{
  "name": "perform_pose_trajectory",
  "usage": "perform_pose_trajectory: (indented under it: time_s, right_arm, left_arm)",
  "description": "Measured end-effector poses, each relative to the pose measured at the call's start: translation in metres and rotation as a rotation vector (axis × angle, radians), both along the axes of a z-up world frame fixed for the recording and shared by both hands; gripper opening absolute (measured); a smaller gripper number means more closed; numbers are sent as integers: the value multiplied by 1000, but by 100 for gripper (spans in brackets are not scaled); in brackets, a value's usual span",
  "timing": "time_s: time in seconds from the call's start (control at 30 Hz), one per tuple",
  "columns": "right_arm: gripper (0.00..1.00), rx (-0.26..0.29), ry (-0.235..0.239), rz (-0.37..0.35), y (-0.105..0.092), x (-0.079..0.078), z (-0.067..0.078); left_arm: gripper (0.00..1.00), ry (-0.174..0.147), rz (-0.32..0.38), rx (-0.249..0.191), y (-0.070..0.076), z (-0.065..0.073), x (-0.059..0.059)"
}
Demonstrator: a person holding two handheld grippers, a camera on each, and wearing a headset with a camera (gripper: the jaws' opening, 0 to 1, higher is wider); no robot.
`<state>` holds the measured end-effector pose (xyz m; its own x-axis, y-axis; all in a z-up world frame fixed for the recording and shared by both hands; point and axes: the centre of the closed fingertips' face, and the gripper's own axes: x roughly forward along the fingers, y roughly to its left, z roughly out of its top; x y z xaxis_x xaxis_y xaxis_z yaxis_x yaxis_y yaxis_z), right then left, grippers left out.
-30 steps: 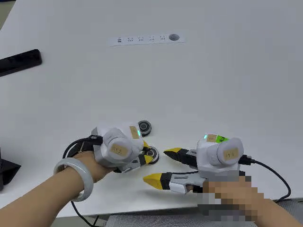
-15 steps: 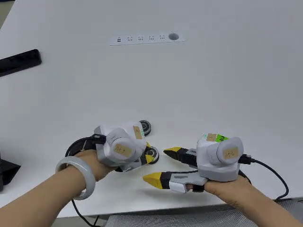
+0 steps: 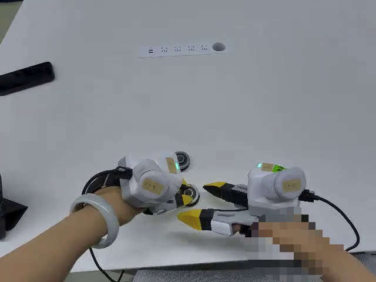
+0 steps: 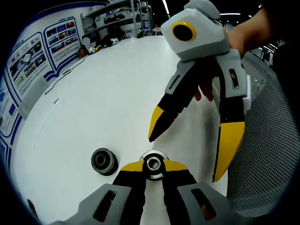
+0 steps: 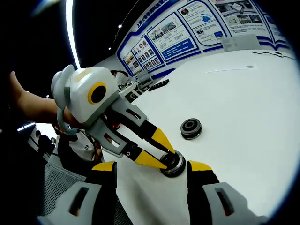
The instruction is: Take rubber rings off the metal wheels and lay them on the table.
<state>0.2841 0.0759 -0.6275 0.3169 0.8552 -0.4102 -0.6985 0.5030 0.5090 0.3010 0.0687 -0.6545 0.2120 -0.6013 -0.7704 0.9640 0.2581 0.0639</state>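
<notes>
My left gripper [image 3: 187, 194] is shut on a small metal wheel [image 3: 190, 191] lying on the white table [image 3: 235, 117]. In the left gripper view the yellow tips pinch that wheel [image 4: 153, 164] from both sides. A second wheel [image 3: 182, 158] with a black rubber ring lies just beyond it, also visible in the left gripper view [image 4: 103, 161] and the right gripper view [image 5: 191, 127]. My right gripper [image 3: 202, 202] stands open, its yellow tips facing the held wheel [image 5: 174, 163] from the right, a little apart from it.
A white power strip [image 3: 185, 49] lies at the back of the table and a black bar [image 3: 26, 77] at the far left. Cables trail from both grippers near the front edge. A dark block [image 3: 9, 211] sits at the lower left.
My right gripper has edged slightly left toward the held wheel. The left gripper has rolled a little while staying shut on the wheel.
</notes>
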Motion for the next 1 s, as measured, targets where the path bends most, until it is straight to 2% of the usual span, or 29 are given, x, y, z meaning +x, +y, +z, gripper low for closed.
perform_pose_trajectory:
  time_s: [0.37, 1.0]
  right_arm:
    - [62, 16, 41, 37, 7, 0, -6]
    - [63, 27, 62, 53, 12, 4, -12]
  left_arm:
    - [13, 32, 16, -2, 0, -1, 1]
    - [13, 41, 27, -1, 0, -1, 1]
